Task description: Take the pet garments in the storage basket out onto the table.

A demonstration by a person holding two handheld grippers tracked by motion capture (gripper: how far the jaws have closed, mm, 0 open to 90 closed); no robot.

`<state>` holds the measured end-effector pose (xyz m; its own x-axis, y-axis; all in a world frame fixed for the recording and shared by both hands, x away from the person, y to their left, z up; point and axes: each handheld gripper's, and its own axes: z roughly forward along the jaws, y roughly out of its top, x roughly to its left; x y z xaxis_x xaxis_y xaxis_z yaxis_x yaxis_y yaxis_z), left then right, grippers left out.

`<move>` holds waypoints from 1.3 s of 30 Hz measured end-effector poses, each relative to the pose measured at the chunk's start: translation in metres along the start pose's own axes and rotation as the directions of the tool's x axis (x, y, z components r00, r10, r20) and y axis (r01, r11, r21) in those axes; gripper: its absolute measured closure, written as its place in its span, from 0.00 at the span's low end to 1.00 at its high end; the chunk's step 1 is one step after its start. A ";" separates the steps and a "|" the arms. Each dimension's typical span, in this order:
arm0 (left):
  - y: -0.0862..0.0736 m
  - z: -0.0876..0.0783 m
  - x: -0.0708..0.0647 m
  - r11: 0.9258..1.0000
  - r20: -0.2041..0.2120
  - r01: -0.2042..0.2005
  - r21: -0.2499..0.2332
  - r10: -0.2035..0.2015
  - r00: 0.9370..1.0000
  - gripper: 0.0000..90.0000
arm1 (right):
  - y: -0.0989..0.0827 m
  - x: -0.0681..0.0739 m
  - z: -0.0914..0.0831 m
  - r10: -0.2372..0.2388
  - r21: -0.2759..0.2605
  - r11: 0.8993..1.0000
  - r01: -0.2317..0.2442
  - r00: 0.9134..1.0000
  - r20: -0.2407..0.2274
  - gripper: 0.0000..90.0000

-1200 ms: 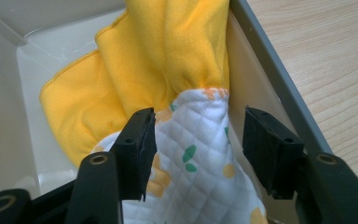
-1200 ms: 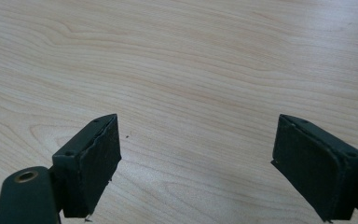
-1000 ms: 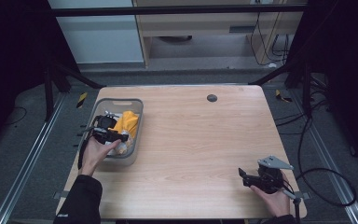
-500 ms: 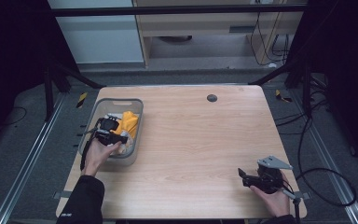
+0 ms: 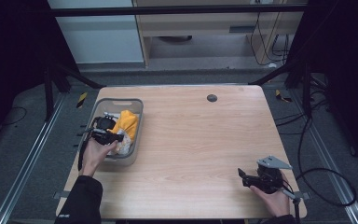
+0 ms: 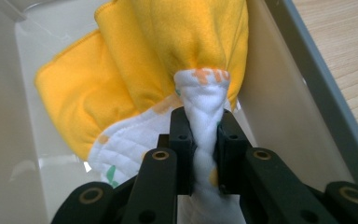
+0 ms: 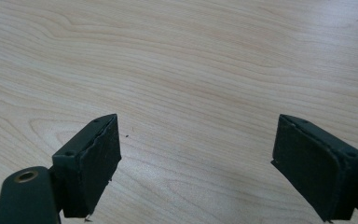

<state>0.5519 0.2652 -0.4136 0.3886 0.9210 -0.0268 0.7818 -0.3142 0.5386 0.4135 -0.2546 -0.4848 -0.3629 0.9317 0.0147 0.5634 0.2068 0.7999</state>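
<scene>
Cloth (image 6: 168, 56), yellow on one face and white quilted with small orange and green marks on the other, lay bunched inside the grey bin (image 5: 134, 110) at the table's (image 5: 196, 140) left edge, seen in the high view as a yellow and white mass (image 5: 125, 125) against the bin's right wall. Its lower part was cut off at the bottom of the left gripper view, and its printed pattern was too crumpled to make out. Its long axis ran away from the left gripper (image 6: 206, 135) toward the bin's far end, with the white pinched end nearest the jaws and the yellow folds fanning beyond. That left gripper, held over the bin by the left hand (image 5: 94, 154) in the high view (image 5: 112, 136), was clenched on the cloth's white fold, the fabric squeezed between both black jaws. A dark object at the bin's far left was hard to identify. Bare wood occupied the table's middle, with a small dark round spot (image 5: 211, 98) near the far edge. At the near right corner the right hand (image 5: 272, 198) held the right gripper (image 5: 242, 175) low over the table; its own view (image 7: 196, 158) showed the jaws released, set wide apart above bare wood grain (image 7: 191, 70), grasping nothing, their lower parts cut off by the frame.
</scene>
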 end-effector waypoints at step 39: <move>0.009 -0.084 -0.001 0.985 -0.006 -0.069 -0.159 0.069 0.998 0.90 | 0.001 0.000 -0.001 -0.002 -0.015 1.000 0.002 1.000 0.005 0.16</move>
<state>0.5174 0.2806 -0.3385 0.4386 0.8985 0.0157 0.6655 -0.3365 0.6662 0.4130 -0.2551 -0.4834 -0.3606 0.9327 0.0103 0.5517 0.2044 0.8086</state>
